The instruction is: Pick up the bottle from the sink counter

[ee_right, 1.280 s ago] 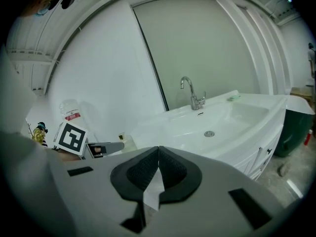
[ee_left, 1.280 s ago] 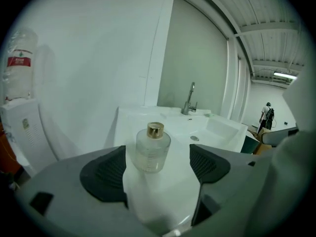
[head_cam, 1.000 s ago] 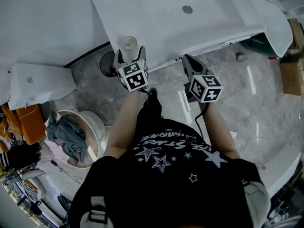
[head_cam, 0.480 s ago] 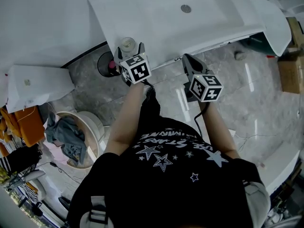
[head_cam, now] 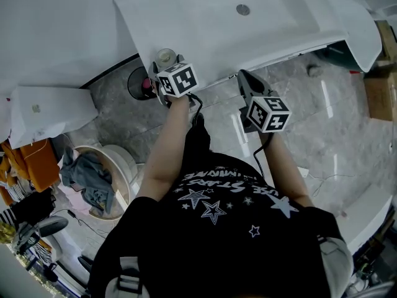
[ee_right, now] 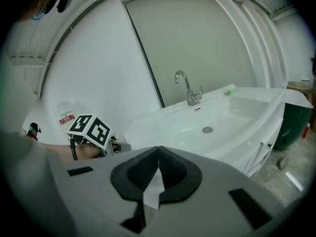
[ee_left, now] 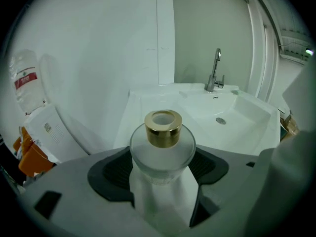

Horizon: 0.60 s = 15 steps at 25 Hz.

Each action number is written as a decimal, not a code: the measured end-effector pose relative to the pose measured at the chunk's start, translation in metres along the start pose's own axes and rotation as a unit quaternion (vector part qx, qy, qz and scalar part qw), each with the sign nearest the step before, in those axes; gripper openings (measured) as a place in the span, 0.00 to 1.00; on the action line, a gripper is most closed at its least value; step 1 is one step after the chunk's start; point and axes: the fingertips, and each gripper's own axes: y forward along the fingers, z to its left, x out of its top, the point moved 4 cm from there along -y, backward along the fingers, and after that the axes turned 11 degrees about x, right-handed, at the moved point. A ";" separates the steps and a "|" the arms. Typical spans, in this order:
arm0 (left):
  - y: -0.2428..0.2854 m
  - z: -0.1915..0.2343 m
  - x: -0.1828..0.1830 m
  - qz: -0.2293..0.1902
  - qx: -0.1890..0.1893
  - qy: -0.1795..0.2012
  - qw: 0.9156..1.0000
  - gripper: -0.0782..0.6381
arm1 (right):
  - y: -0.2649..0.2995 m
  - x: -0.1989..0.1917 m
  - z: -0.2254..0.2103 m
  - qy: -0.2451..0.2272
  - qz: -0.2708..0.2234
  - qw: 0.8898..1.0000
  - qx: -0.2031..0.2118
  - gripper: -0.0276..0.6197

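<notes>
Counting: one bottle (ee_left: 162, 149), one basin (head_cam: 280, 18), one tap (ee_left: 213, 74), two grippers.
Left gripper (ee_left: 160, 174) jaws: wide apart, just been closing slightly; the bottle stands between them, no clear press.
Right gripper (ee_right: 157, 174) jaws: together, empty, before the basin's front edge.
Bottle: upright on the tabletop (head_cam: 139, 14) corner left of the basin, long axis vertical, gold neck up.

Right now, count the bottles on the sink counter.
1. The frosted, gold-collared bottle stands at the sink counter's near left corner; little of the counter is hidden.
</notes>
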 end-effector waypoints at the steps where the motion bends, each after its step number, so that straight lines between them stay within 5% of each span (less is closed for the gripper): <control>1: 0.000 0.000 0.000 -0.001 0.001 0.004 1.000 0.61 | 0.000 0.000 0.000 0.001 0.000 1.000 -0.001 0.05; 8: -0.005 -0.004 -0.001 -0.011 -0.029 0.028 0.999 0.58 | -0.001 -0.003 0.000 0.004 0.000 1.000 -0.004 0.05; 15: -0.018 -0.012 -0.005 -0.051 -0.100 0.061 0.992 0.58 | -0.004 -0.001 0.000 0.003 -0.007 1.000 -0.004 0.05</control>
